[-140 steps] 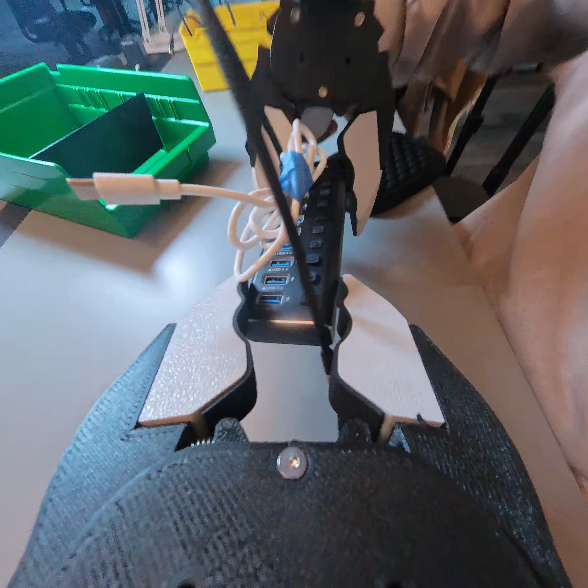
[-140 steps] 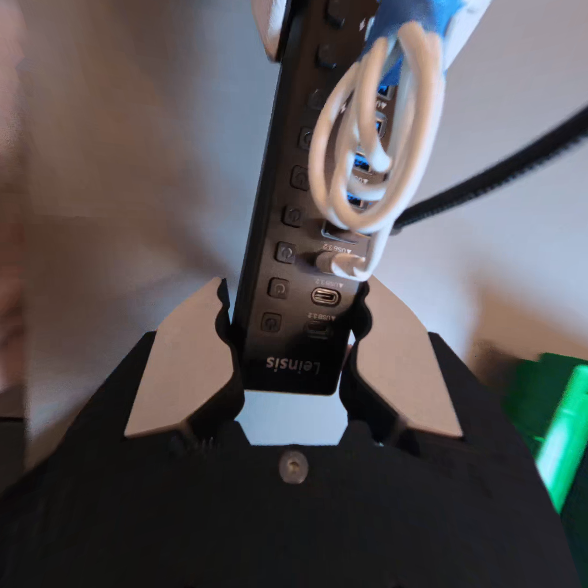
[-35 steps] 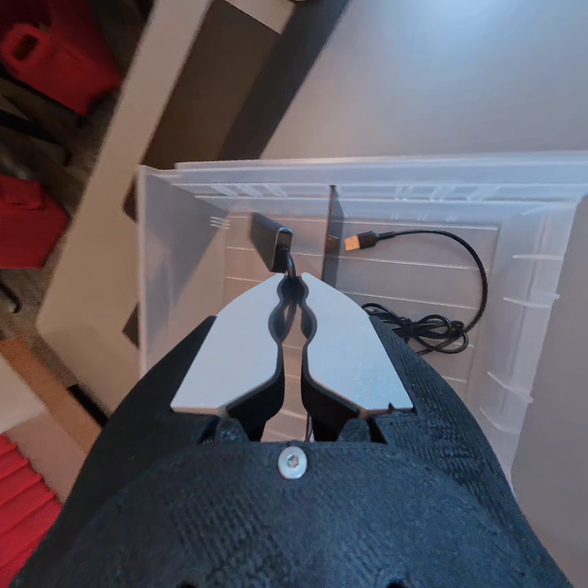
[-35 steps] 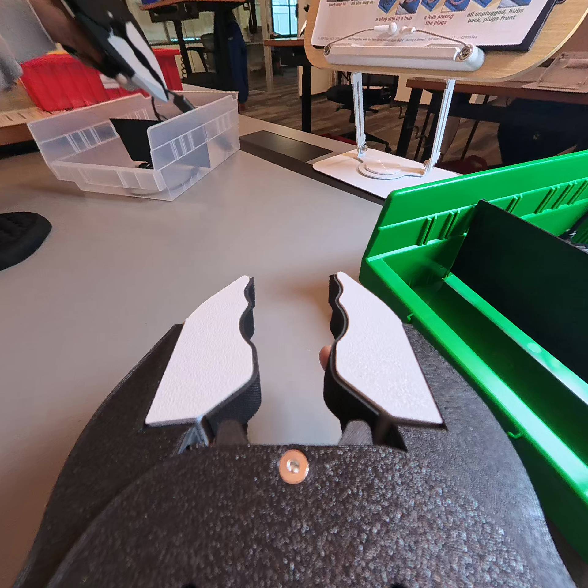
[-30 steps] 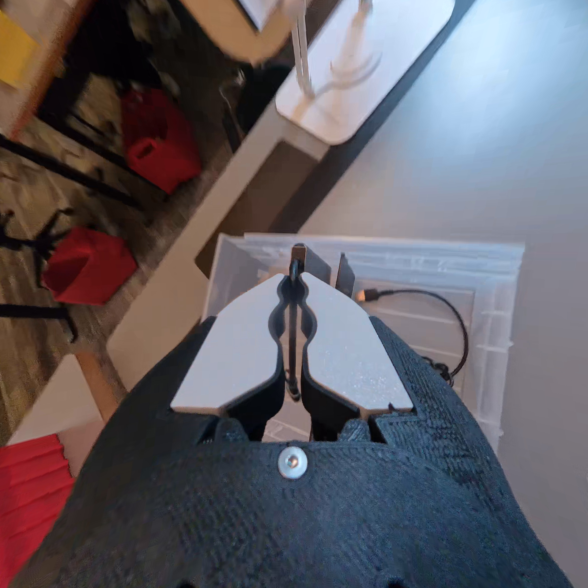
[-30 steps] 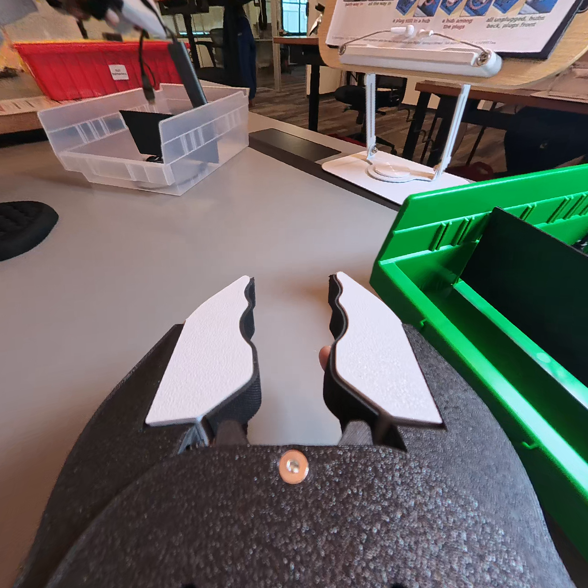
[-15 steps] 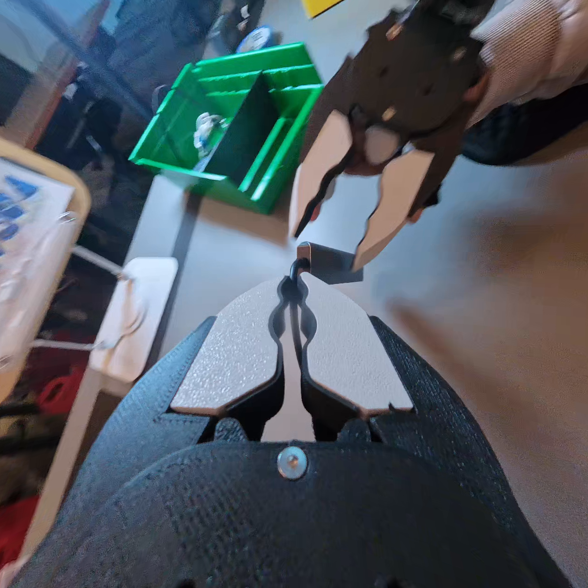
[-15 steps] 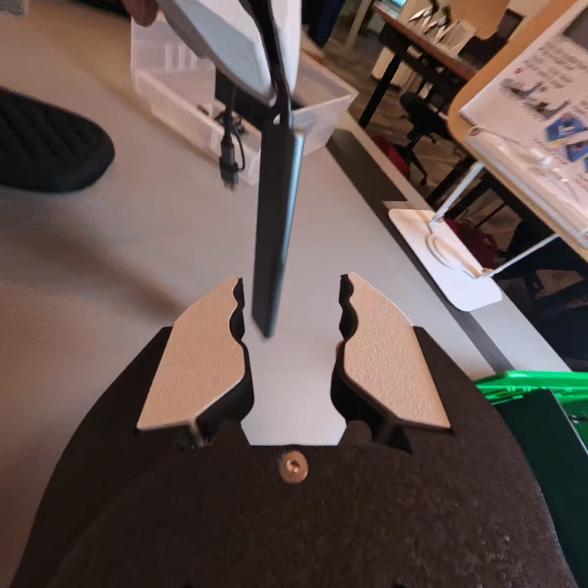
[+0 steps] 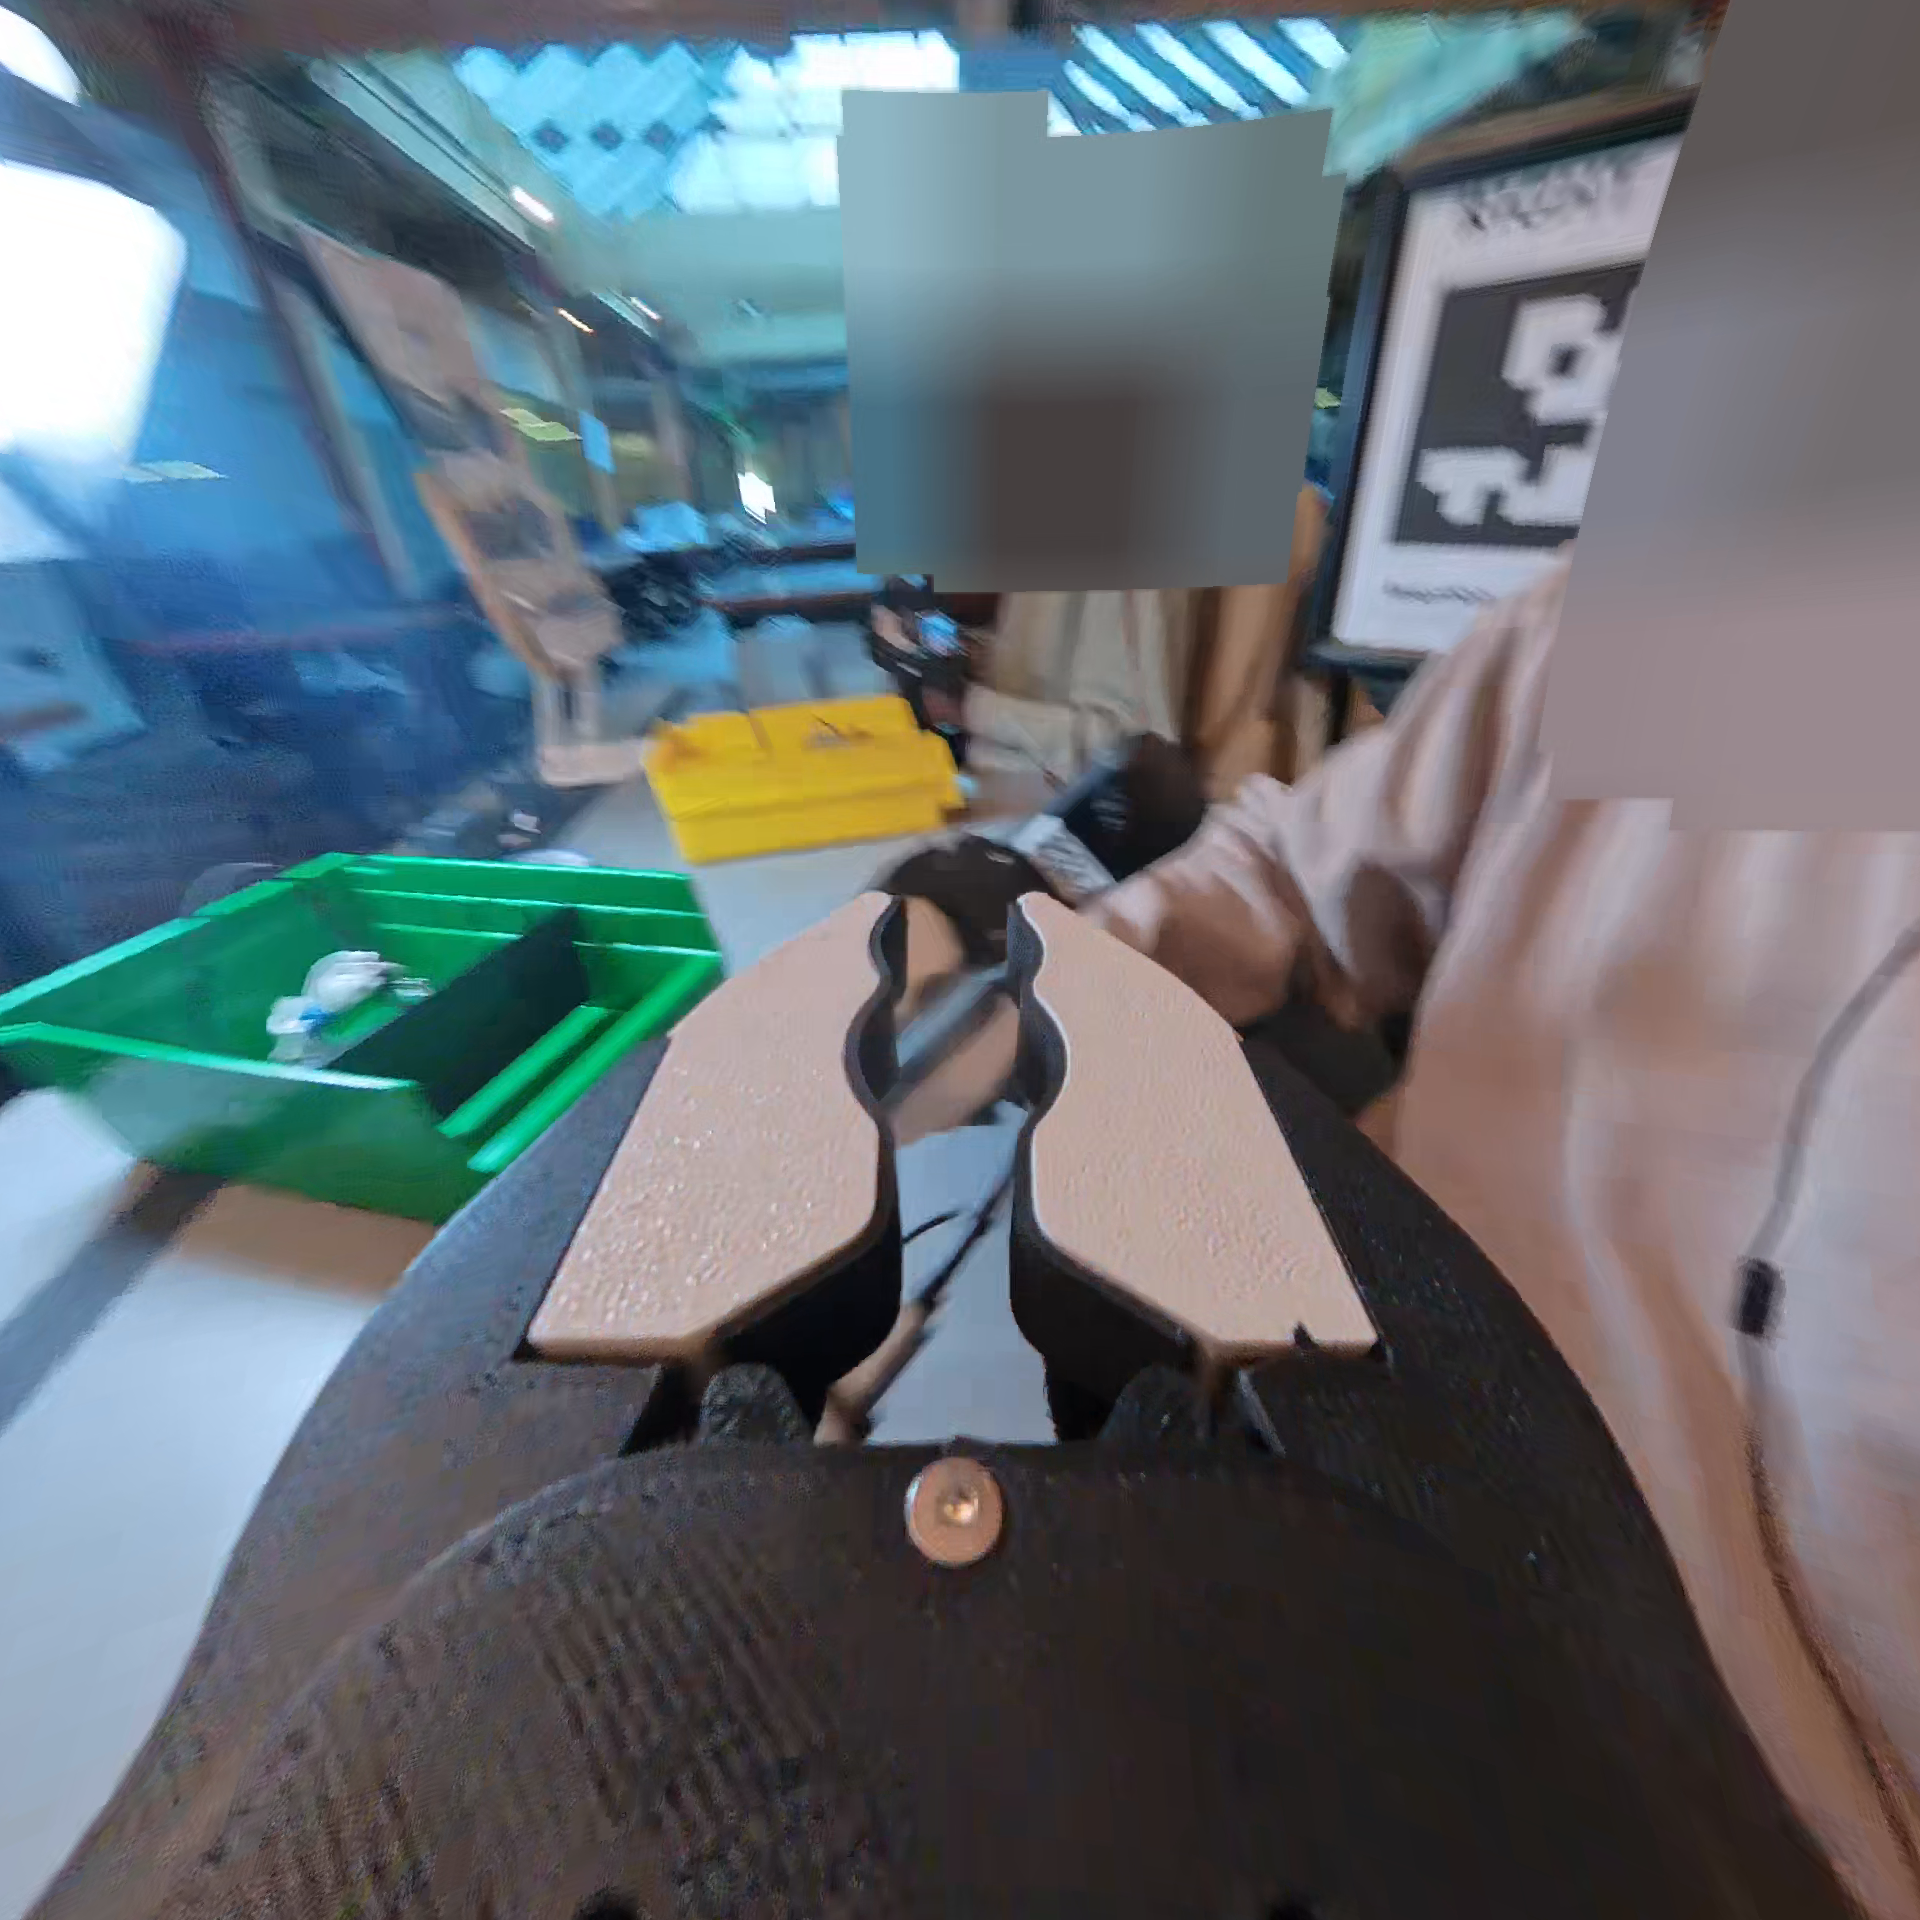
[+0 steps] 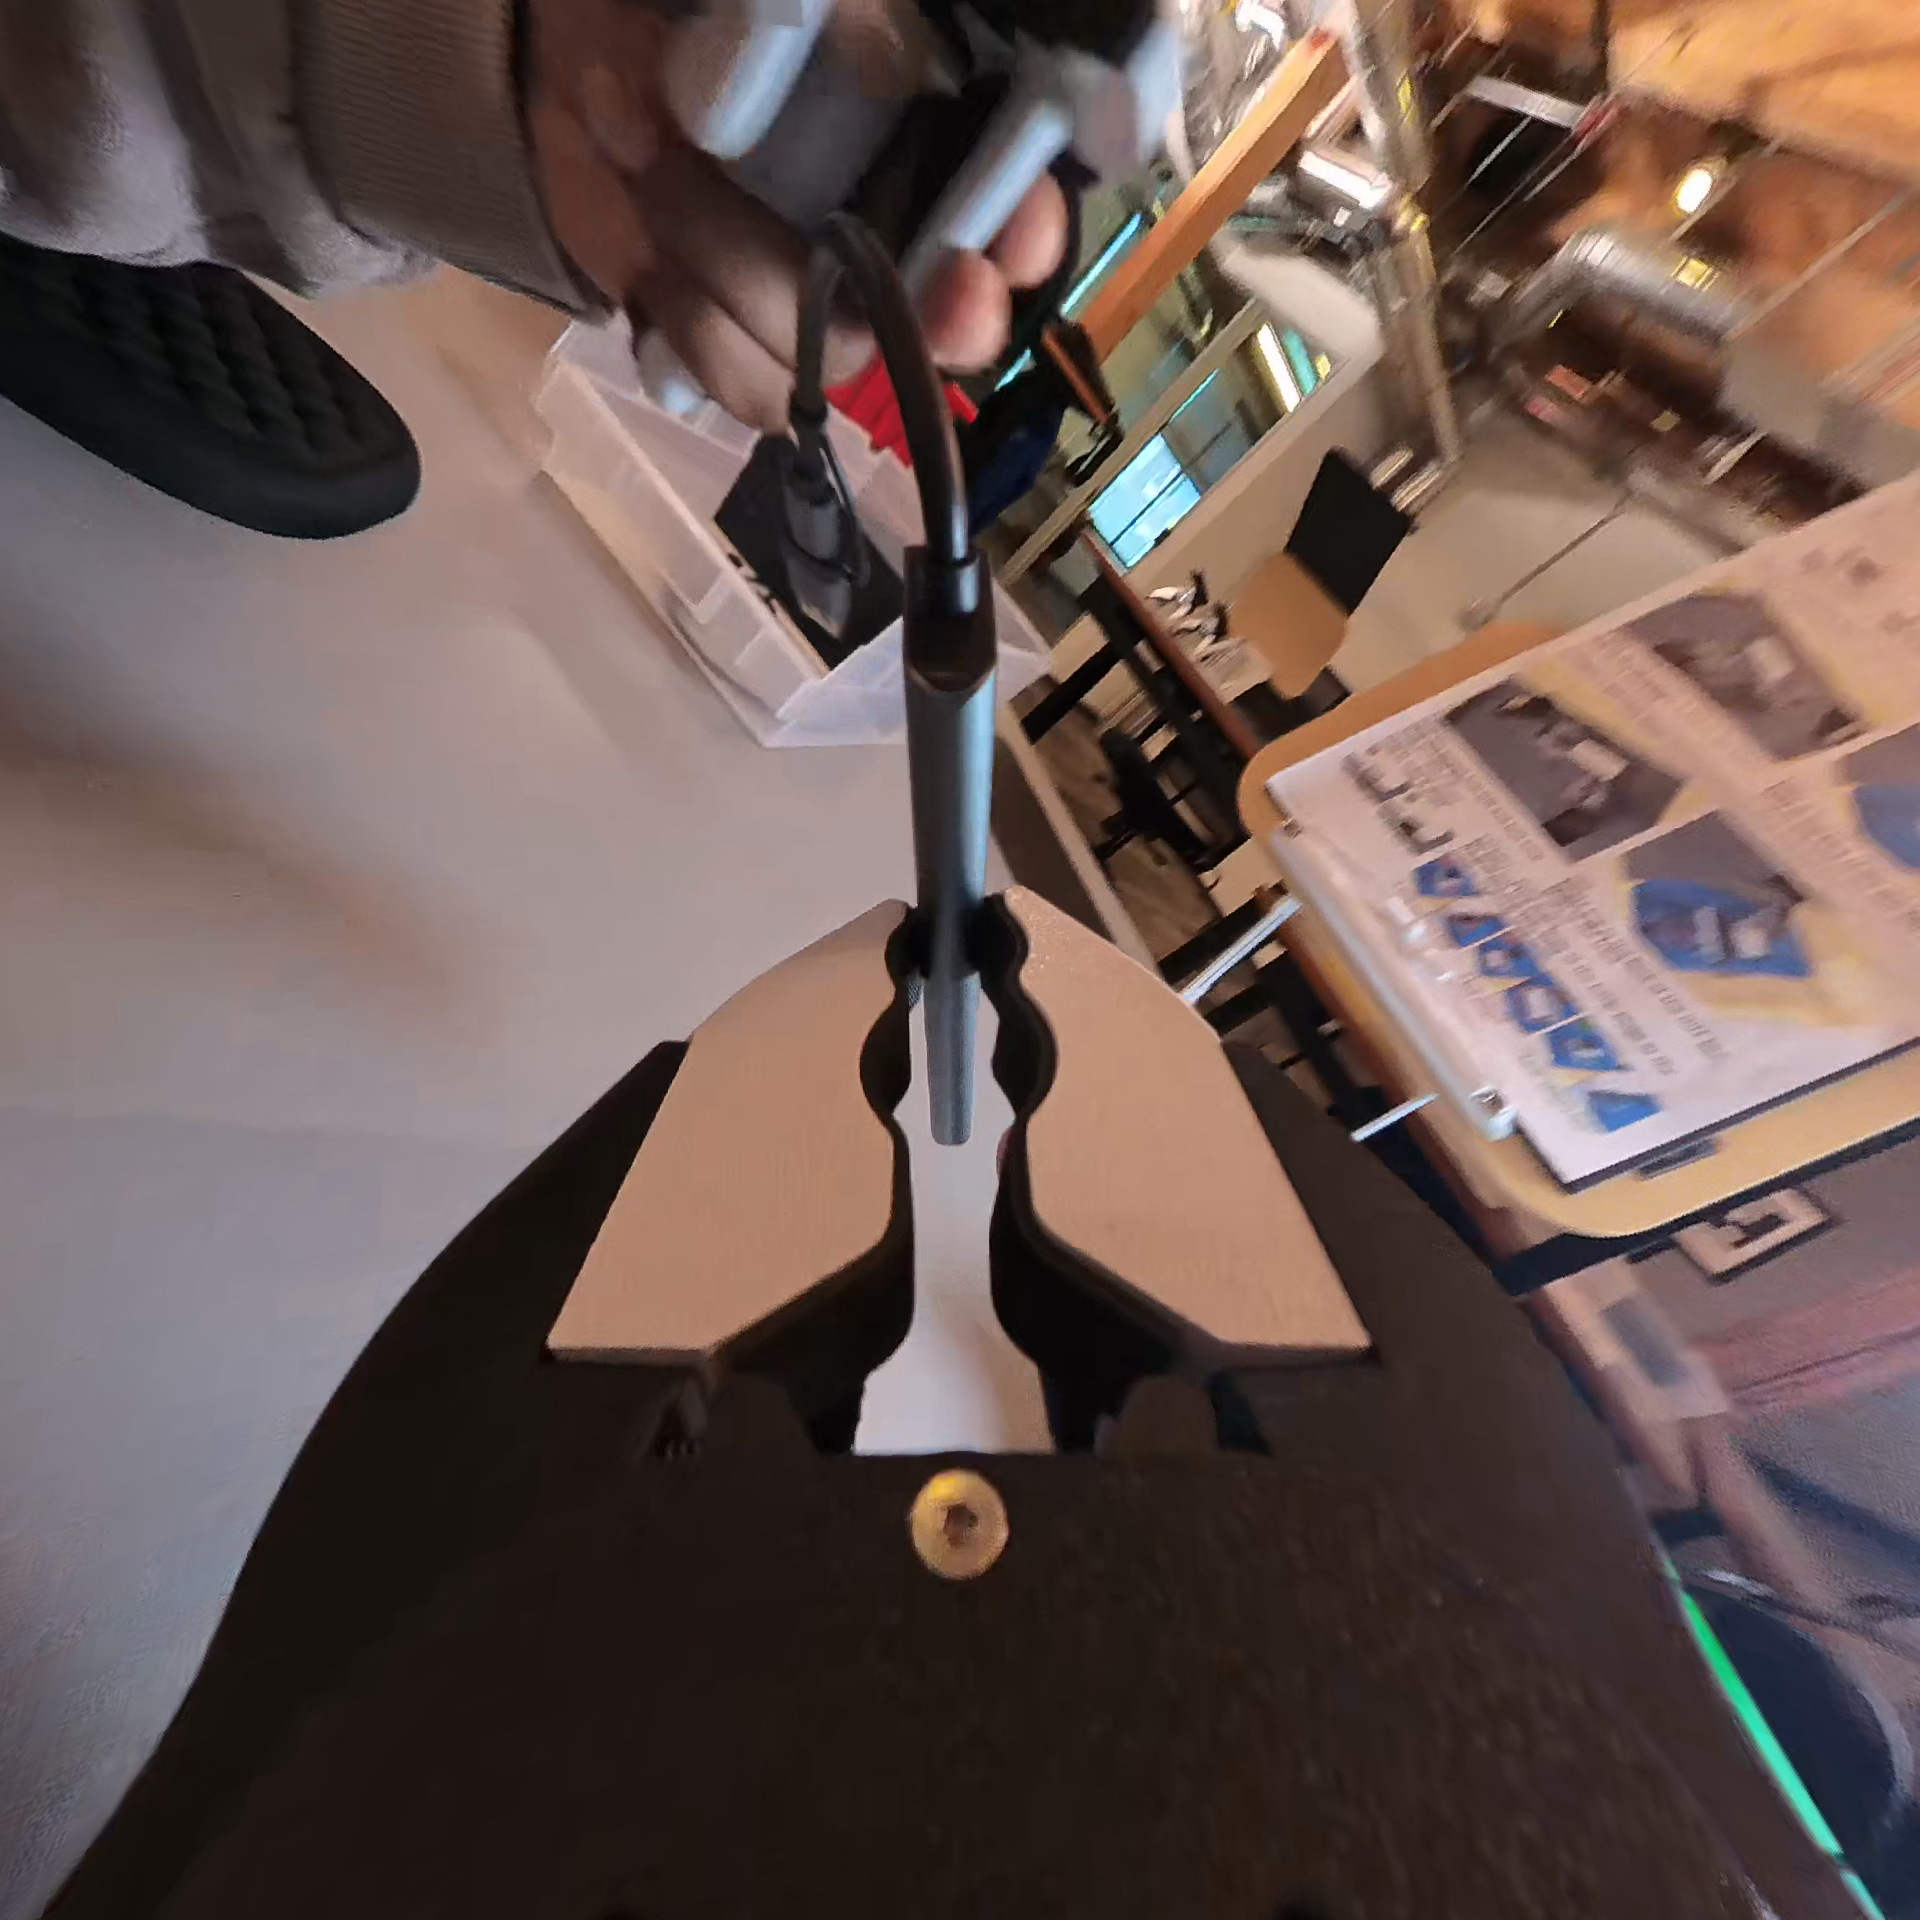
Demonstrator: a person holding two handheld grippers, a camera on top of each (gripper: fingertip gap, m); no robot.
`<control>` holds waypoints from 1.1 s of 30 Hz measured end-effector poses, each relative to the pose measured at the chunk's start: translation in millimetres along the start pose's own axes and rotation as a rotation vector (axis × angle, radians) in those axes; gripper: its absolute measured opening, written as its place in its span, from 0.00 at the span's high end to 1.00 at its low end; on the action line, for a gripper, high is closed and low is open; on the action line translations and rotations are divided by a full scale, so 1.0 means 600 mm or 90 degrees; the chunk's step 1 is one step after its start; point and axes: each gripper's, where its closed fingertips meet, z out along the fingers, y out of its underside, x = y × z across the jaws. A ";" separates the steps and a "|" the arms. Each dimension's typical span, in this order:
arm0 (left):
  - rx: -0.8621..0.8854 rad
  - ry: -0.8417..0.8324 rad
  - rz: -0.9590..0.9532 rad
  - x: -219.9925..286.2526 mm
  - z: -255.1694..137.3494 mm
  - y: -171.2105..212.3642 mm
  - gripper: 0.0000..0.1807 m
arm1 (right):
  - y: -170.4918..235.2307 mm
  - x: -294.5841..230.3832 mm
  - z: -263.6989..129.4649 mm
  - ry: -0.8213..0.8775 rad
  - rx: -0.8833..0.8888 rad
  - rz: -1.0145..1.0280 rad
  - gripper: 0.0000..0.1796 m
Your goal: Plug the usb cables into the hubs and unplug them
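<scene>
My right gripper [image 10: 945, 914] is shut on the lower end of a slim grey hub [image 10: 940, 790] and holds it upright above the table. The hub's short black cable [image 10: 920, 395] loops up from its top, and its plug end hangs down free beside the hand that holds my left gripper. My left gripper [image 9: 958, 914] has its fingers a narrow gap apart and holds nothing. Through that gap I see the hub [image 9: 940, 1023] and part of the right gripper just beyond my fingertips.
A green bin [image 9: 343, 1039] with a white cable [image 9: 332, 997] in it stands at the left. A clear bin [image 10: 675, 540] and a black pad [image 10: 187, 395] lie on the table [image 10: 312, 831]. A board with instruction sheets [image 10: 1610, 935] stands at the right. A person's torso [image 9: 1610, 1143] is close by. Spacing between my two grippers at the tips: around 12 cm.
My left gripper carried the hub by its cable from the clear bin to the right gripper. The right gripper has shut on the hub. The left fingers have parted and let the cable go.
</scene>
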 end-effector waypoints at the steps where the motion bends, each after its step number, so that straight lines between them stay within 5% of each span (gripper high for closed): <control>1: 0.023 -0.045 0.003 -0.029 -0.021 -0.007 0.91 | -0.011 0.001 -0.004 0.008 0.014 -0.019 0.94; 4: -0.088 -0.186 0.054 -0.121 -0.072 0.068 0.88 | -0.052 -0.003 -0.014 0.010 0.072 -0.039 0.94; 8: -0.213 -0.137 0.117 -0.112 -0.040 0.172 0.82 | -0.091 -0.025 -0.021 -0.016 0.130 -0.030 0.94; 11: -0.184 -0.075 0.189 -0.066 0.015 0.175 0.77 | -0.098 -0.038 -0.023 -0.036 0.156 0.007 0.94; 14: -0.176 -0.066 0.244 -0.043 0.040 0.180 0.87 | -0.098 -0.041 -0.023 -0.050 0.172 0.047 0.94; 33: -0.312 -0.113 0.341 -0.066 0.012 0.222 0.93 | -0.020 -0.045 0.001 -0.056 0.057 0.059 0.86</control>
